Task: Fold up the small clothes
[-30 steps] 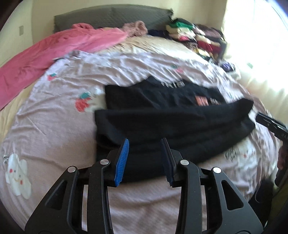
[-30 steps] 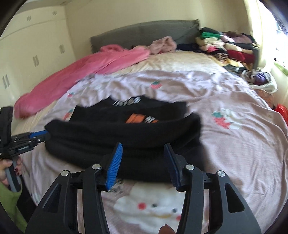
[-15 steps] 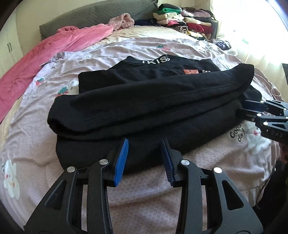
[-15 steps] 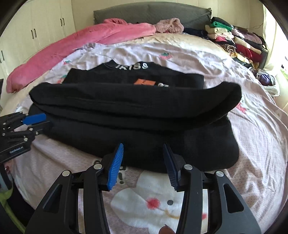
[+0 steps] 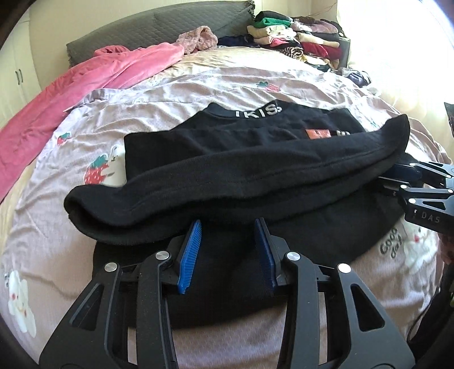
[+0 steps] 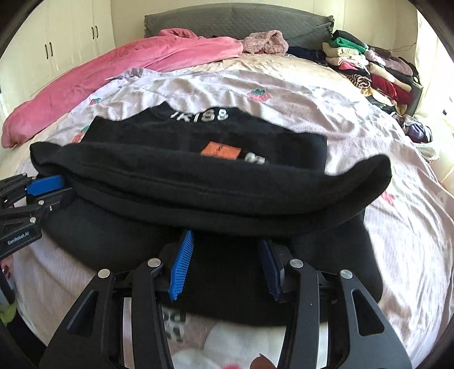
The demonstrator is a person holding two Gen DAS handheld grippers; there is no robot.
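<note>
A black sweatshirt (image 5: 255,159) lies on the bed, its lower part folded up into a thick roll across the middle; white letters at the collar and an orange patch (image 6: 221,150) show beyond the roll. My left gripper (image 5: 228,224) is open over the near black layer, its tips at the roll's front edge. My right gripper (image 6: 225,235) stands the same way, open, with its tips just under the roll. Each shows in the other's view: the right gripper (image 5: 388,174) at the roll's right end, the left gripper (image 6: 65,187) at its left end. Neither pinches cloth.
The pale sheet (image 5: 71,227) with strawberry and rabbit prints covers the bed. A pink blanket (image 6: 127,65) lies along the back left. Stacks of folded clothes (image 6: 369,68) stand at the back right, by a grey headboard (image 6: 241,20). White wardrobe doors (image 6: 71,42) are at the left.
Both grippers have moved forward and down toward the sweatshirt's near edge; their tips now reach the roll. The sweatshirt fills more of each view. Jaw gaps look unchanged.
</note>
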